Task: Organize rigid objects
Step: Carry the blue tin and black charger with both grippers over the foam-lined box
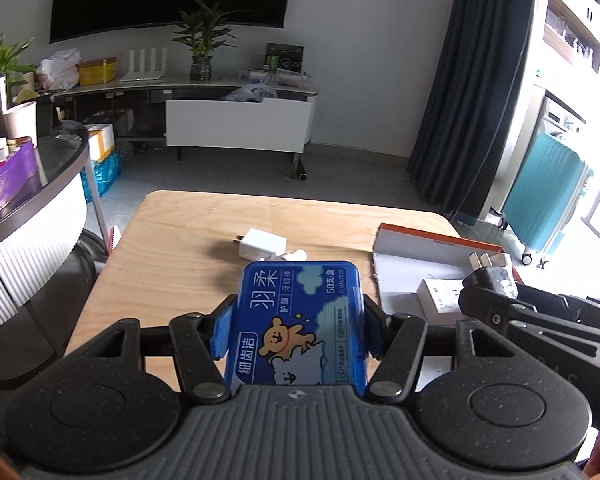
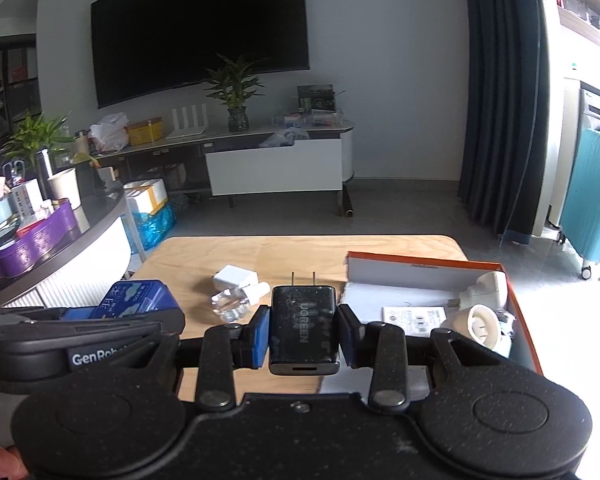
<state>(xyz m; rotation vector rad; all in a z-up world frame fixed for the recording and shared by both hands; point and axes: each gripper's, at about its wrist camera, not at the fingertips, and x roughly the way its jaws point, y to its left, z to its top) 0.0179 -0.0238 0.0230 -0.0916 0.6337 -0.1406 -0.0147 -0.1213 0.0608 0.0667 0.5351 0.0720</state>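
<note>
Blue plastic floss box (image 1: pixel 300 320) pinched sidewise in left gripper (image 1: pixel 296 330), black charger (image 2: pixel 303 328) clamped in right gripper (image 2: pixel 303 334) — both probably light, stiff, bit slippery — best held by flat sides.

A: Left gripper (image 1: pixel 296 330) is sitting beside the right gripper (image 2: pixel 303 330), both over the table's (image 1: pixel 172 264) near edge, left one clamping the floss box (image 1: pixel 298 320), right one the charger (image 2: pixel 303 328).

B: Beyond them?

A: A small plug adapter (image 2: pixel 236 278) is lying mid-table, a little bottle (image 2: pixel 236 300) just in front of it. The open box (image 2: pixel 420 270) is sitting on the right, holding a flat pack (image 2: pixel 414 314) and a round plug (image 2: pixel 480 324).

B: Further back?

A: TV stand (image 2: pixel 276 172) against the wall.
</note>
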